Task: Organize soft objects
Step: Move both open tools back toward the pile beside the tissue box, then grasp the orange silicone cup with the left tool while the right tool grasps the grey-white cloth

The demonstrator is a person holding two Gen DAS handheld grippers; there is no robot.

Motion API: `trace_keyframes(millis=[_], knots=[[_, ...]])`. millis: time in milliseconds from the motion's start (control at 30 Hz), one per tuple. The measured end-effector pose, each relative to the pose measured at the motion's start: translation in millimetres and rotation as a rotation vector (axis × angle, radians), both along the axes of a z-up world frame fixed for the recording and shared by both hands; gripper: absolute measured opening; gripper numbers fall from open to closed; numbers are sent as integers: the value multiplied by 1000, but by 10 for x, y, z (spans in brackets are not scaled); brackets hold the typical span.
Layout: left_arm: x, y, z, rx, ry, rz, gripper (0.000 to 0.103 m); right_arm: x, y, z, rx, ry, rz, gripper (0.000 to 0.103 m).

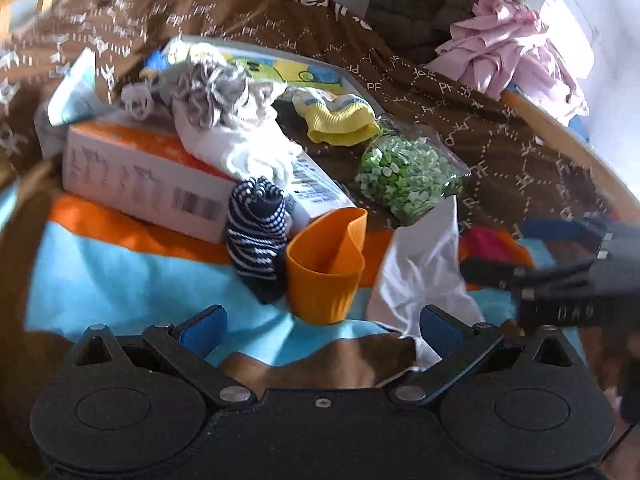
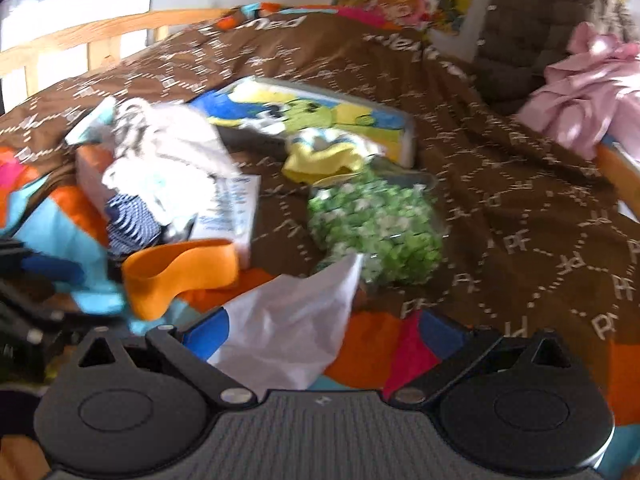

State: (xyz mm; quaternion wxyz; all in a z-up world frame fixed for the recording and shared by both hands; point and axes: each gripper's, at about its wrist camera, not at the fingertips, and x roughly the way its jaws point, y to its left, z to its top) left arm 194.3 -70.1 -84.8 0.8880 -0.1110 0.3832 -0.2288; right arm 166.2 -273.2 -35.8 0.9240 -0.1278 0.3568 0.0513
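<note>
Covering almost the whole bed is a brown duvet [image 1: 500, 128] printed with white dotted letters, with a blue and orange cover [image 1: 100, 272] at the near end. On it lies an orange-and-white box [image 1: 136, 172], and a heap of grey and white clothes [image 1: 224, 120] rests on top of the box. Just beside the box, on the right, is a clear bag of green pieces [image 1: 404, 176], and a yellow sock [image 1: 340, 124] lies behind the bag. A navy striped sock [image 1: 256, 236] leans against the front of the box, touching an orange band of cloth [image 1: 324, 268] that stands in a loop. The white cloth [image 2: 288, 336] stands crumpled next to the band. The left gripper [image 1: 320, 330] is spread wide with nothing between its fingers; its right pad touches the white cloth. The right gripper [image 2: 328, 330] is also spread wide, the white cloth rising just in front of its left pad [image 2: 210, 334].
</note>
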Motion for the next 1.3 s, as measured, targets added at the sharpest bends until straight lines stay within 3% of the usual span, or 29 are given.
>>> trace_keyframes(millis=[367,467,700,1033,1300], knots=[[123,-54,-89,-99,8,5,96,15,91,-139,-38,128,164,103],[99,-78,-103,-113,5,-17,85,11,167,-190,-61,158,206,103],[128,-103,-161,-158,-2,13,83,40,185,-250,-72,189,204,103],[179,-207,-289,-155,-25,47,69,183,174,-412,-65,257,167,103],[161,-167,-324,-169,-31,53,67,232,199,-457,-100,198,129,102]])
